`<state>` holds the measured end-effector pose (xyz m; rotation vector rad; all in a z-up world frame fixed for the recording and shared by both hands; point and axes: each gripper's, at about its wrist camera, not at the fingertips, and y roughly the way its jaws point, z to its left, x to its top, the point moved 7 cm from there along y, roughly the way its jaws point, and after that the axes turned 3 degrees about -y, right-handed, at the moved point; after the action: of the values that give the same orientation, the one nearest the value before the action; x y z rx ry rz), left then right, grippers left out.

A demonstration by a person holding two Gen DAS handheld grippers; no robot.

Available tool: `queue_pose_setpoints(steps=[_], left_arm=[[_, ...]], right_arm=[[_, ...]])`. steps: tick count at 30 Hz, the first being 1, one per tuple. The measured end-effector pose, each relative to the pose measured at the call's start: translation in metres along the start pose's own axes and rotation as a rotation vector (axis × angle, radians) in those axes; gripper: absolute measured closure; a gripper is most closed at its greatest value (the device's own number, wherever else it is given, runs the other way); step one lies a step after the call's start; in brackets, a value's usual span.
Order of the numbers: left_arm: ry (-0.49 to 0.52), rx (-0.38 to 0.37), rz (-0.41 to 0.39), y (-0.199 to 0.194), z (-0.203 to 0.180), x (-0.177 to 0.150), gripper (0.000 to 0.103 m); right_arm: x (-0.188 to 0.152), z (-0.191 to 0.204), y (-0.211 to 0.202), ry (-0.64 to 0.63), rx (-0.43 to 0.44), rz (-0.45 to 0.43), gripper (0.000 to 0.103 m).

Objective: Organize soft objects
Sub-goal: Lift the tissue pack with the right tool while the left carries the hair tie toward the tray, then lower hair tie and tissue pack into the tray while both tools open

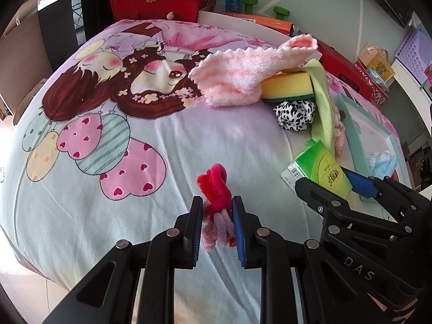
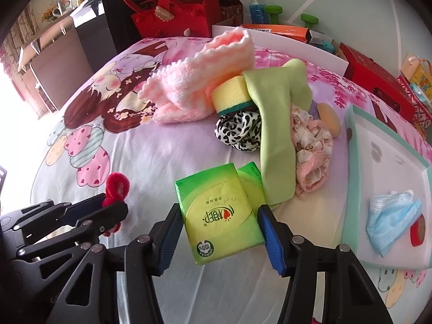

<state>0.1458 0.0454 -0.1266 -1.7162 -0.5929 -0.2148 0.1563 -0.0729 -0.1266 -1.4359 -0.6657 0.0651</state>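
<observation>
My left gripper (image 1: 217, 202) is shut on a fuzzy red and pink pipe-cleaner bundle (image 1: 216, 186), just above the cartoon bedsheet (image 1: 108, 108). In the right wrist view that gripper (image 2: 110, 202) shows at the left with the red fuzz (image 2: 117, 186). My right gripper (image 2: 219, 216) has both blue pads pressed on the sides of a green tissue pack (image 2: 218, 210), which lies over a second green pack (image 2: 252, 178). The left wrist view shows the same grip (image 1: 326, 182). Behind lies a heap: pink striped fluffy towel (image 2: 194, 91), yellow sponge (image 2: 232, 91), light-green cloth (image 2: 275, 148), leopard scrunchie (image 2: 237, 132), pink floral scrunchie (image 2: 313, 148).
A white tray with a teal rim (image 2: 391, 162) lies at the right and holds a blue face mask (image 2: 391, 221) and a red tape roll (image 2: 418, 229). A red felt bag (image 2: 172, 13), red boxes (image 2: 378, 81) and a bottle (image 2: 257, 8) stand beyond the bed's far edge.
</observation>
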Motion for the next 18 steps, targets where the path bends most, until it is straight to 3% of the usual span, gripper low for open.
queue_pose_setpoints(steps=[8,18], left_arm=[[0.042,-0.039,-0.039,-0.025,-0.024,0.013,0.081],[0.232,-0.145,-0.082,-0.052,-0.119,0.057,0.081]], right_arm=[[0.009,-0.029,-0.043,0.078,0.009,-0.081,0.044],[0.008,-0.145,-0.083,0.211,-0.122,-0.085,0.044]])
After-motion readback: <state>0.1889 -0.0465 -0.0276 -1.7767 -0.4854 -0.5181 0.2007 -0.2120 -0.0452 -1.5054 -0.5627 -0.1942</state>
